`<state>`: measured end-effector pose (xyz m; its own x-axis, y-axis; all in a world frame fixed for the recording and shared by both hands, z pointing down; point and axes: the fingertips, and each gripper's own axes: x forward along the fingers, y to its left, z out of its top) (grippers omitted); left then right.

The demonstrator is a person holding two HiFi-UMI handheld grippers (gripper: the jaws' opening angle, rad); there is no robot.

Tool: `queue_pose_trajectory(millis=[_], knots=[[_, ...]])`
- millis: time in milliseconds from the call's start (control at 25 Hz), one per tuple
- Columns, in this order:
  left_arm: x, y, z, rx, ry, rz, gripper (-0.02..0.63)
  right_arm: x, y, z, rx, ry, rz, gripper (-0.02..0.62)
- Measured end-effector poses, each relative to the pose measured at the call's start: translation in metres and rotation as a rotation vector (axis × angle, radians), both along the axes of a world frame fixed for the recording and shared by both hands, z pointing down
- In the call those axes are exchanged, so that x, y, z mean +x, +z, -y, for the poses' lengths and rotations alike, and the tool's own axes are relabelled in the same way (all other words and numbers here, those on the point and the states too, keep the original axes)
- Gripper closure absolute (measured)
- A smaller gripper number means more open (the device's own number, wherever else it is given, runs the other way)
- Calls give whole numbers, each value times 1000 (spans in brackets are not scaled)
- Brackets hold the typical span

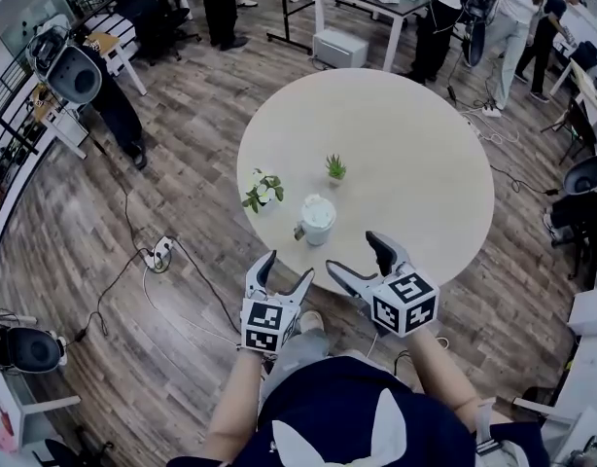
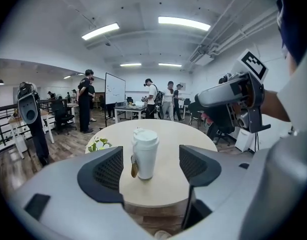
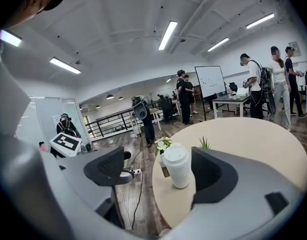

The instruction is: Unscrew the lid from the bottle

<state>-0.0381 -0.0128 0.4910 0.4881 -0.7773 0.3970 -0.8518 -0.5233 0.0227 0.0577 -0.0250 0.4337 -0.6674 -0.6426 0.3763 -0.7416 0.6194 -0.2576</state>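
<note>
The white bottle point(image 1: 317, 224) stands upright with its lid point(image 1: 318, 208) on, close to the near edge of the round table point(image 1: 415, 154). A pot of flowers point(image 1: 263, 191) is to its left and a small green plant point(image 1: 334, 169) behind it. The left tongs point(image 1: 287, 269) and right tongs point(image 1: 355, 253) are both wide and empty at that near edge, apart from the bottle.

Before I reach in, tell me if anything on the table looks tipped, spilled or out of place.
Nothing stands out. The white bottle stands upright near the table edge, lid on, a small tag hanging at its side. The flower pot and the green plant stand upright; no spill shows.
</note>
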Motion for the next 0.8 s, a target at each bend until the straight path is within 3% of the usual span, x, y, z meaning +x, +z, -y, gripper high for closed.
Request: queue_pose_trajectory(millis=[280, 800], knots=[[-3, 24, 36, -29, 81, 29, 261, -14, 28, 43, -89, 9, -67, 137], [12, 75, 90, -85, 240, 129, 261, -49, 78, 94, -163, -50, -241, 129]])
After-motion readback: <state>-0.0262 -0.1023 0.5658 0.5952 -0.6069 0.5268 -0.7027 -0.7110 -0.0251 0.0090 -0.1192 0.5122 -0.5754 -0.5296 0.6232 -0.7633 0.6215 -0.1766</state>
